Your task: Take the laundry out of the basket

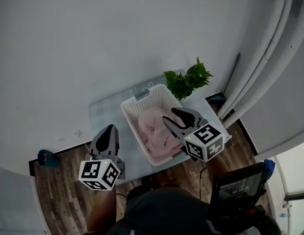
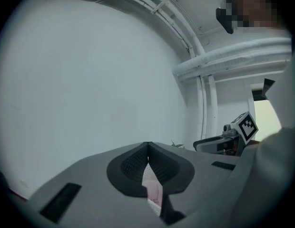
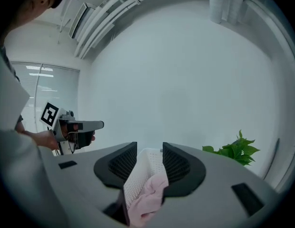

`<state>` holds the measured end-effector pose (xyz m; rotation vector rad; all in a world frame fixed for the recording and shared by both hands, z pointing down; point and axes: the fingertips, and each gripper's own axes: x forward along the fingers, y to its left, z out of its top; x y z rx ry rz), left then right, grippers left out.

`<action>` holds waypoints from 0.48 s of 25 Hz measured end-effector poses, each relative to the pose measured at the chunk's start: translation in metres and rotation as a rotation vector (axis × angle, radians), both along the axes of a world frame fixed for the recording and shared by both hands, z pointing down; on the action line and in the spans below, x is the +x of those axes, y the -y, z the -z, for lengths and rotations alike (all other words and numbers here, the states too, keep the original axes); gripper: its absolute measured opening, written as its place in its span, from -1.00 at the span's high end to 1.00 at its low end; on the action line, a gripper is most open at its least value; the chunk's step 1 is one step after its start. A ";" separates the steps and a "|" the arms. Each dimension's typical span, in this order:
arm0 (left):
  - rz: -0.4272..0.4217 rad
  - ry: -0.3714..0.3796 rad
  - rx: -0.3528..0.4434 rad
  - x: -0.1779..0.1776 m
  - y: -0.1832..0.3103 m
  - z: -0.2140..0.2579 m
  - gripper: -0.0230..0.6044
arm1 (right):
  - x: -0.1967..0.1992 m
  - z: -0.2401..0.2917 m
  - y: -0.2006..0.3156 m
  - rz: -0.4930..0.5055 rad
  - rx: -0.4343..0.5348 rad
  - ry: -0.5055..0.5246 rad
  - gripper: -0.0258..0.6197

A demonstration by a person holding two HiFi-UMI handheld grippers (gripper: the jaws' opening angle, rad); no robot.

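A white slatted laundry basket [image 1: 142, 96] stands on a small pale table [image 1: 108, 112], with a heap of pink laundry [image 1: 154, 131] inside it. My right gripper [image 1: 170, 115] hovers over the pink heap, open, with nothing between its jaws. In the right gripper view the basket wall [image 3: 140, 175] and pink cloth [image 3: 150, 196] show below the gap of that gripper [image 3: 150, 151]. My left gripper [image 1: 109, 129] hangs over the table left of the basket. Its jaws [image 2: 148, 145] meet at the tips and hold nothing, with a strip of pink laundry [image 2: 153, 189] showing beneath.
A green potted plant [image 1: 189, 80] stands behind the basket's right corner. White pipes [image 1: 260, 58] run along the wall on the right. A black device [image 1: 238, 185] is near my right side, and a blue object [image 1: 45, 157] lies on the wooden floor at left.
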<state>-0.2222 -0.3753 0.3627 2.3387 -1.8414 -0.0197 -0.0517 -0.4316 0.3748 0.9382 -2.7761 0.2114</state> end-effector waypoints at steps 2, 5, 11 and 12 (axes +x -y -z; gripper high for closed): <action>-0.011 0.001 -0.001 -0.009 0.007 -0.002 0.90 | -0.008 -0.013 0.013 -0.008 -0.023 -0.028 0.38; -0.015 0.000 -0.016 -0.022 0.017 -0.010 0.90 | -0.017 -0.040 0.029 -0.017 -0.062 -0.091 0.20; -0.016 0.032 -0.070 -0.039 0.037 -0.045 0.90 | -0.037 -0.088 0.050 0.016 -0.177 -0.146 -0.07; -0.017 0.035 -0.085 -0.041 0.040 -0.053 0.90 | -0.040 -0.097 0.053 0.023 -0.202 -0.151 -0.11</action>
